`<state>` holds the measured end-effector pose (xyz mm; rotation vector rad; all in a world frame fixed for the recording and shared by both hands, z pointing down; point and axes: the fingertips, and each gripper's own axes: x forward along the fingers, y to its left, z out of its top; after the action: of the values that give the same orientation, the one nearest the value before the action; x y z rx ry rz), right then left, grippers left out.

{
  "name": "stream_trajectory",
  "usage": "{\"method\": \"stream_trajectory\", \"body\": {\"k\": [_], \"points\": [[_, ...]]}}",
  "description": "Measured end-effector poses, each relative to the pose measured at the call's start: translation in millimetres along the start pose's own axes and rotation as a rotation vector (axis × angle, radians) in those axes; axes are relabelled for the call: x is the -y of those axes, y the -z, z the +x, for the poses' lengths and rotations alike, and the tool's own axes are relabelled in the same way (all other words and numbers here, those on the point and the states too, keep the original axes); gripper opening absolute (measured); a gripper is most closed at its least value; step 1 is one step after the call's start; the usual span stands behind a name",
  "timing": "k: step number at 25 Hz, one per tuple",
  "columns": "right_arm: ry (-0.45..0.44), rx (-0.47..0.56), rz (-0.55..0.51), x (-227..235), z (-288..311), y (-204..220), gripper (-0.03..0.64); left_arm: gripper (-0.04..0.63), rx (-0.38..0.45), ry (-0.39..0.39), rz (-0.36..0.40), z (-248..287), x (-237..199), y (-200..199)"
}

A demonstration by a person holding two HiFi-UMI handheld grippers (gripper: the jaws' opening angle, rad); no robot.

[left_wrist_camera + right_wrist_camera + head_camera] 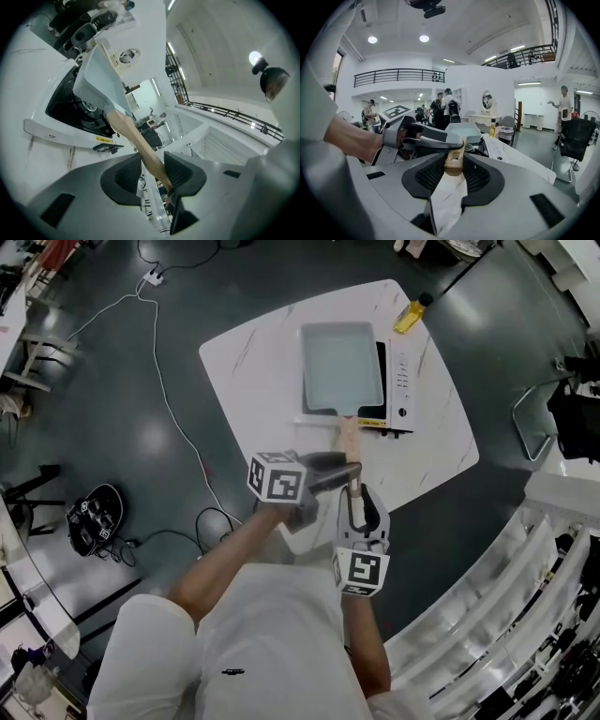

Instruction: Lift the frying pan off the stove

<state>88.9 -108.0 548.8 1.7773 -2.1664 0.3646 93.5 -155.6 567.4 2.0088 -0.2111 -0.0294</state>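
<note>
Right under my nose, my right claw (453,166) is clenched on the very end of the wooden handle (349,439), pads tight on both sides. Just ahead, my left claw (153,159) crosses in from the left and grips the same handle further along, wood touching both pads. Follow the handle out and there's the square frying pan (341,367), over the stove (403,381) on the white table (253,352). A yellow bottle (411,315) stands beyond, at the far corner.

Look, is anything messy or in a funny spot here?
Nothing spilled or broken. Only the yellow bottle sits at the far edge of the table, past the stove, where a bump might knock it off.
</note>
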Motion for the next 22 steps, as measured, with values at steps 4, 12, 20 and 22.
{"method": "stream_trajectory", "body": {"k": [4,12,20,22], "points": [[-0.036,0.033,-0.015,0,-10,-20,0.112,0.143,0.050,-0.012,-0.007,-4,20,-10],[-0.146,0.101,-0.019,-12,-36,-61,0.112,0.147,0.124,-0.086,0.045,-24,66,-25],[-0.301,0.136,-0.080,-33,-65,-106,0.112,0.149,0.260,-0.114,-0.005,-57,112,-38],[-0.336,0.137,-0.088,-37,-66,-110,0.112,0.150,0.290,-0.133,0.002,-64,116,-41]]}}
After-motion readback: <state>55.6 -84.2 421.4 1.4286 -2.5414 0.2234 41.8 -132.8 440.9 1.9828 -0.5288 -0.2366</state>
